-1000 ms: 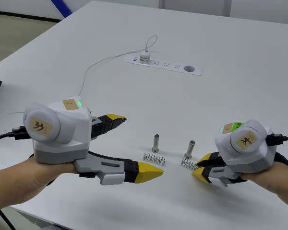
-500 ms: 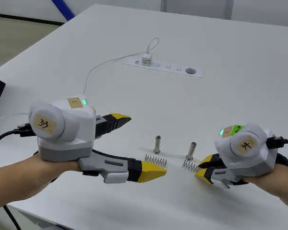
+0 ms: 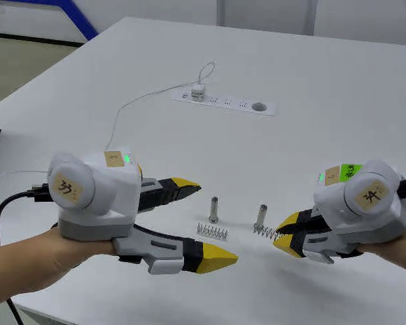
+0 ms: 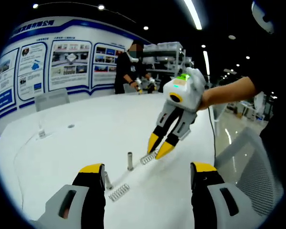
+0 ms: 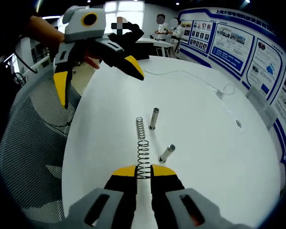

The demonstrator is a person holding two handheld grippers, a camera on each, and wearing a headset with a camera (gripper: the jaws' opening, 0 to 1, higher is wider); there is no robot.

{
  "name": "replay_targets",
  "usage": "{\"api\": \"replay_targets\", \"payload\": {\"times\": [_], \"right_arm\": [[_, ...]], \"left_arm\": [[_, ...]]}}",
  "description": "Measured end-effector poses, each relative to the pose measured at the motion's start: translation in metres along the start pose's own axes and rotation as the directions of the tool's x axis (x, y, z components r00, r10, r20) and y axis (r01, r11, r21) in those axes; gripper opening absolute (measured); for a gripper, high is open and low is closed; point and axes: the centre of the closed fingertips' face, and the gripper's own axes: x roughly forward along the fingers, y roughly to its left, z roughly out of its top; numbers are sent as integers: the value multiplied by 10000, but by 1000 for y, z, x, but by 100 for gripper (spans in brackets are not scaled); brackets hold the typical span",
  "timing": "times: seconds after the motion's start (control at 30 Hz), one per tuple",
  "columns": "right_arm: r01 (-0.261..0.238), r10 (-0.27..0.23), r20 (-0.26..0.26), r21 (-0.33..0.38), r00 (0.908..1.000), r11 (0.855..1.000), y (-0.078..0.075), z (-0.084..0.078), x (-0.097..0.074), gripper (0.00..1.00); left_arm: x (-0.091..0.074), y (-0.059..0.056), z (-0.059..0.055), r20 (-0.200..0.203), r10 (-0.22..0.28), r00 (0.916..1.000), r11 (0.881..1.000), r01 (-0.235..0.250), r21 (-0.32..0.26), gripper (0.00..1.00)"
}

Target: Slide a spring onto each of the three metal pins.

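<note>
Two short metal pins point(image 3: 214, 208) point(image 3: 261, 217) stand upright on the white table point(image 3: 311, 135). My right gripper point(image 3: 283, 235) is shut on the end of a small spring point(image 3: 264, 231), which sticks out toward the right pin's base. In the right gripper view the held spring point(image 5: 143, 157) reaches forward from my right gripper point(image 5: 144, 174), beside a pin point(image 5: 167, 152). A second spring point(image 3: 212, 232) lies flat before the left pin. My left gripper point(image 3: 210, 220) is open just left of it, holding nothing. The left gripper view has my left gripper point(image 4: 148, 171) wide open, the loose spring point(image 4: 119, 192) between the fingers.
A white power strip point(image 3: 223, 103) with a plugged-in charger and a thin cable lies at the middle of the table, beyond the pins. The table's near edge runs just below both hands. A mesh chair point(image 5: 33, 157) stands off the table edge. People stand far behind.
My left gripper has shifted a little right, closer to the loose spring. The right gripper stays shut on its spring near the right pin. The head camera has moved.
</note>
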Motion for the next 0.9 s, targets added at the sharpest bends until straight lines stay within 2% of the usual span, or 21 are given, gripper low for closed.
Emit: {"api": "replay_targets", "payload": {"times": [0.2, 0.5, 0.67, 0.77, 0.9], "right_arm": [[-94, 119, 471, -533, 9988, 9985, 7, 24, -19, 11], [-281, 398, 961, -1199, 9946, 9924, 21, 46, -30, 11], [-467, 682, 1133, -1830, 9912, 9820, 29, 54, -34, 11], [-584, 823, 1057, -2117, 9910, 9756, 33, 55, -36, 11], [-698, 994, 1155, -2373, 9883, 9689, 38, 59, -40, 11]], "left_arm": [[1, -4, 11, 231, -186, 9996, 9998, 187, -39, 72], [0, -20, 25, 470, -710, 9964, 9973, 701, 218, 56], [2, -32, 26, 373, -1110, 9931, 9930, 1093, 451, 50], [5, -40, 25, 139, -1449, 9894, 9876, 1437, 630, 46], [7, -46, 28, 158, -1661, 9860, 9835, 1645, 750, 42]]}}
